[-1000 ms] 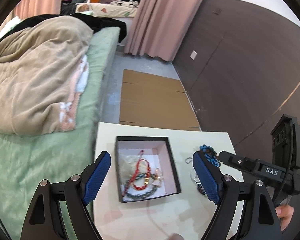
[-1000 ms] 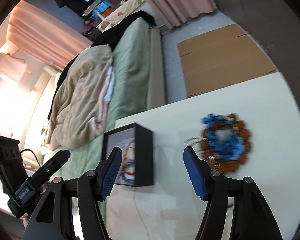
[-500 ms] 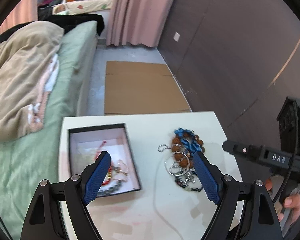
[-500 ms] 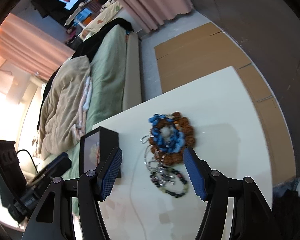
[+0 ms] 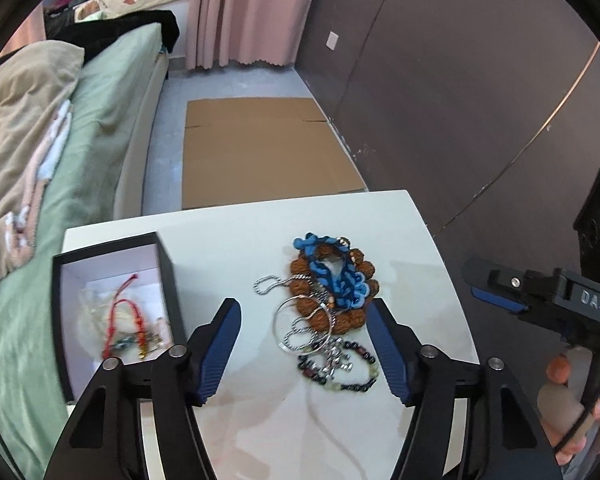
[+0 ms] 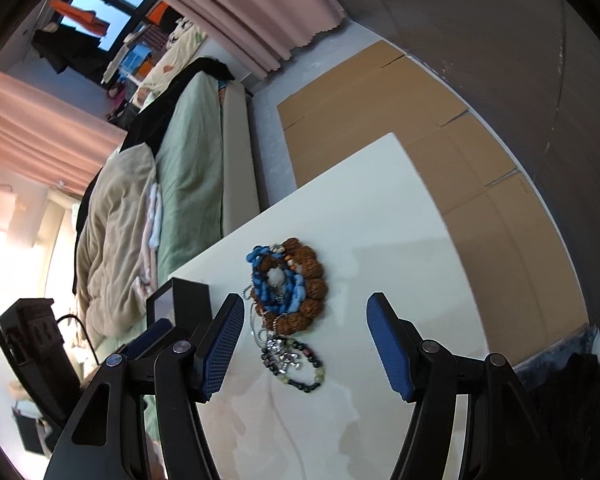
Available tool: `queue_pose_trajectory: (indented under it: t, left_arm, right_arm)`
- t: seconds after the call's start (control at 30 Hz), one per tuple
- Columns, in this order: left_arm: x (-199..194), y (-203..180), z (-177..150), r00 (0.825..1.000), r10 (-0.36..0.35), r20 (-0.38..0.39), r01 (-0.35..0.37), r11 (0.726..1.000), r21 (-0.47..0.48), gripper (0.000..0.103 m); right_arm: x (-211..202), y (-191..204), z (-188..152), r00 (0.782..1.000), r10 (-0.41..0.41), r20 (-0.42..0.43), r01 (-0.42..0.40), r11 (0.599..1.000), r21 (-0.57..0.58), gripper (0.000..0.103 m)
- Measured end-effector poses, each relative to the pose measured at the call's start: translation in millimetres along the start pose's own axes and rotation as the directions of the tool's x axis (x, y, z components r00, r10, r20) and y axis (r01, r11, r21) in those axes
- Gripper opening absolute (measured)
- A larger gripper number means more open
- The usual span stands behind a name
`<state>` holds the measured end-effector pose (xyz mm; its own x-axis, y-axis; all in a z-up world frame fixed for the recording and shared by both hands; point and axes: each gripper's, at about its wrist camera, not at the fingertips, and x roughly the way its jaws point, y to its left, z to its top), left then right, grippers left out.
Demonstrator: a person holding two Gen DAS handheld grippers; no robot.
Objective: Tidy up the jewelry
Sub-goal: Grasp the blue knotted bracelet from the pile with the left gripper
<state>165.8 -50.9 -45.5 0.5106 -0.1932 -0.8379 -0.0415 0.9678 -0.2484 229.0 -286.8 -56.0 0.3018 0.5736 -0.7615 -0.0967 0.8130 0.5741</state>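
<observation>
White table [image 5: 236, 240] — box [image 5: 168, 264] holds bracelets [image 5: 126, 324].

A bed with green bedding [image 5: 100, 92] and a beige quilt [image 5: 16, 100] fills the left. Flattened cardboard [image 5: 260, 148] lies on the floor beyond the white table [image 5: 260, 232], pink curtains [image 5: 252, 12] hanging far behind.

jewelry pile [image 5: 327, 304]: tangled on table | black box [image 5: 112, 312]: open, bracelets inside
</observation>
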Motion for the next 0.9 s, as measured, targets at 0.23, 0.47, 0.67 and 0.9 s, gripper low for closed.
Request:
queue_pose_trajectory:
  t: [0.23, 0.47, 0.67, 0.9]
  left_arm:
    - [32, -10, 10, 0.999, -0.004, -0.041, 0.004, 1.000, -0.012, 0.050]
    - [61, -17, 14, 0.997, 0.005, -0.077, -0.006, 1.000, -0.012, 0.041]
    - [80, -18, 15, 0.995, 0.036, -0.095, -0.039, 0.999, -0.025, 0.038]
    - [84, -12, 19, 0.994, 0.061, -0.093, -0.065, 0.997, -0.045, 0.012]
  right_arm:
    - [0, -4, 1, 1.000, -0.007, -0.012, 0.007, 1.000, 0.007, 0.064]
    - [2, -5, 3, 1.000, -0.019, -0.022, 0.019, 1.000, 0.003, 0.064]
    - [3, -7, 4, 0.999, -0.019, -0.027, 0.019, 1.000, 0.011, 0.064]
    - [4, -8, 5, 0.999, -0.029, -0.027, 0.030, 0.999, 0.016, 0.064]
